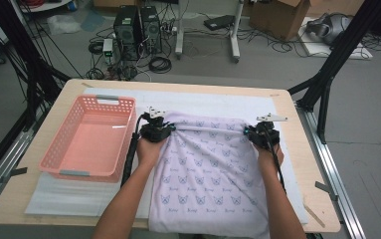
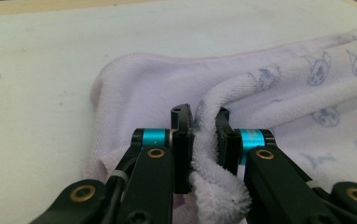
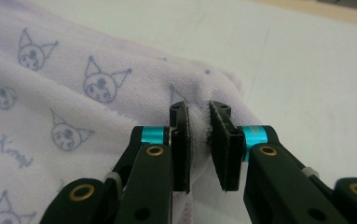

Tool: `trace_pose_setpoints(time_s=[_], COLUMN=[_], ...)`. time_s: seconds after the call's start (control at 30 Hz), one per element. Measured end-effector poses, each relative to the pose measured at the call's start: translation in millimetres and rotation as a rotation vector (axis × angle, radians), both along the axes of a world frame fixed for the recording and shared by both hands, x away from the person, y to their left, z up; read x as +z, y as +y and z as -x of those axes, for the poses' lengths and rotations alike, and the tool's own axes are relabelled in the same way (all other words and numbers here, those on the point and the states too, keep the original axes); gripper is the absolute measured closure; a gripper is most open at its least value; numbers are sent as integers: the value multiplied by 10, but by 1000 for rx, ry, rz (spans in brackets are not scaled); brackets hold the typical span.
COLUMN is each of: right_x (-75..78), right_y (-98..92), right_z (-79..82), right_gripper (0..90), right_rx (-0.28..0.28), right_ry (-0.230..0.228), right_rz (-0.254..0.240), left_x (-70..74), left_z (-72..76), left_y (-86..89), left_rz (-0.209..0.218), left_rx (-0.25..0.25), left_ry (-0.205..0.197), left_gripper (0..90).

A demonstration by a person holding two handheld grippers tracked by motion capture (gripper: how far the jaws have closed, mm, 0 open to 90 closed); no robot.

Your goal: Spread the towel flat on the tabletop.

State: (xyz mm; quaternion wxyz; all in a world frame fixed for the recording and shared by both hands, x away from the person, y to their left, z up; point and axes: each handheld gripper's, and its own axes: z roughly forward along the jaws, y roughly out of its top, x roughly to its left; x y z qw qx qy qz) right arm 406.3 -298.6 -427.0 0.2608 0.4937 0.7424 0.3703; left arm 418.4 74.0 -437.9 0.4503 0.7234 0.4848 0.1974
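A pale lilac towel (image 1: 205,174) with small printed cat faces lies on the white mat (image 1: 218,102) that covers the tabletop (image 1: 73,87). It is in the middle, and its near edge hangs over the near side of the tabletop. The far edge of the towel is gathered into a thick roll between the two hands.

The left claw (image 1: 164,127) is at the far left corner of the towel. In the left gripper view its jaws are almost together, and a bunched fold of the towel (image 2: 209,140) is pinched between the pads. The left claw (image 2: 203,122) has a firm hold there.

The right claw (image 1: 251,133) is at the far right corner. In the right gripper view the right claw (image 3: 198,122) is also nearly closed, and a thin fold of the towel (image 3: 73,93) is squeezed between its pads.

A pink plastic basket (image 1: 58,144) stands on the left part of the tabletop, just beside the towel and the left forearm (image 1: 128,199).
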Motion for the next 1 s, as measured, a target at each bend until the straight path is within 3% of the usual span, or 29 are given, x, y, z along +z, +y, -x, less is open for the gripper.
trace_pose_setpoints(time_s=[0.1, 0.2, 0.3, 0.43, 0.5, 0.57, 0.63, 0.83, 1.0], right_x=[52, 81, 42, 120, 196, 260, 300, 155, -42], right_y=[45, 63, 38, -6, -22, -35, -72, -255, -358], right_z=[-89, -122, -120, -39, 28, 95, 208, 513, 774], right_gripper=[789, 783, 666, 573, 560, 548, 549, 549, 564], right_rx=[-37, -72, -80, -54, -35, -22, -10, 37, 85], right_ry=[-30, -62, -11, 4, -23, -43, -74, 2, 70], right_rz=[15, 23, -41, -81, -79, -71, -61, -56, -54], left_x=[-32, -14, 29, 63, 62, 54, 42, -3, -43], left_z=[-19, -1, 62, 218, 270, 357, 437, 711, 857], left_y=[4, 25, 64, 102, 102, 108, 122, 179, 196], left_rz=[21, 27, 46, 31, 9, 11, 12, -3, -39], left_rx=[9, 7, -11, -43, -72, -78, -97, -133, -168], left_ry=[-7, -4, 3, -14, 17, -2, 10, 39, 100], left_gripper=[785, 603, 447, 419, 388, 391, 390, 384, 395])
